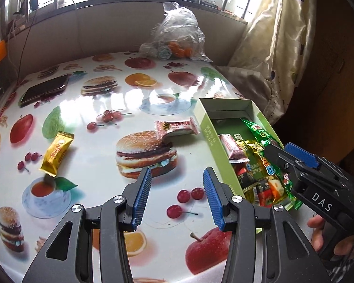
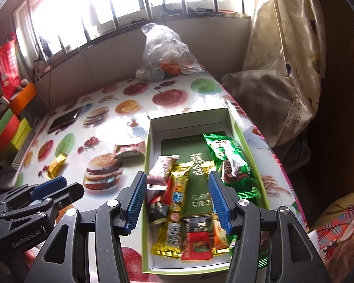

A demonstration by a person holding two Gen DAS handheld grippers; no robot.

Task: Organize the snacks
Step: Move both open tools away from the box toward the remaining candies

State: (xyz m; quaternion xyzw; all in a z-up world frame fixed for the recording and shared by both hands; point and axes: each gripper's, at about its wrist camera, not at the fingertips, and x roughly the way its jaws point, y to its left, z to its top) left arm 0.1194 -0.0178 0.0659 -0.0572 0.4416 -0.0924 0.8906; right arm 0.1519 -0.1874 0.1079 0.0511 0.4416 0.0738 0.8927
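A green box (image 1: 208, 129) (image 2: 149, 155) lies on the table's right side and holds several snack packets, among them a long green packet (image 2: 231, 162) (image 1: 259, 134). A pink wrapped snack (image 1: 175, 128) (image 2: 129, 149) lies on the table just left of the box. A gold wrapped snack (image 1: 56, 152) (image 2: 56, 165) lies further left. My left gripper (image 1: 177, 186) is open and empty above the table, left of the box. My right gripper (image 2: 177, 193) is open and empty above the box; it also shows in the left wrist view (image 1: 292, 158).
A clear plastic bag (image 1: 177, 35) (image 2: 165, 52) of goods sits at the table's far edge. A dark phone (image 1: 44, 89) (image 2: 63, 120) lies at the far left. A curtain (image 1: 283, 35) and pillow hang right of the table. Coloured boxes (image 2: 9, 132) stand left.
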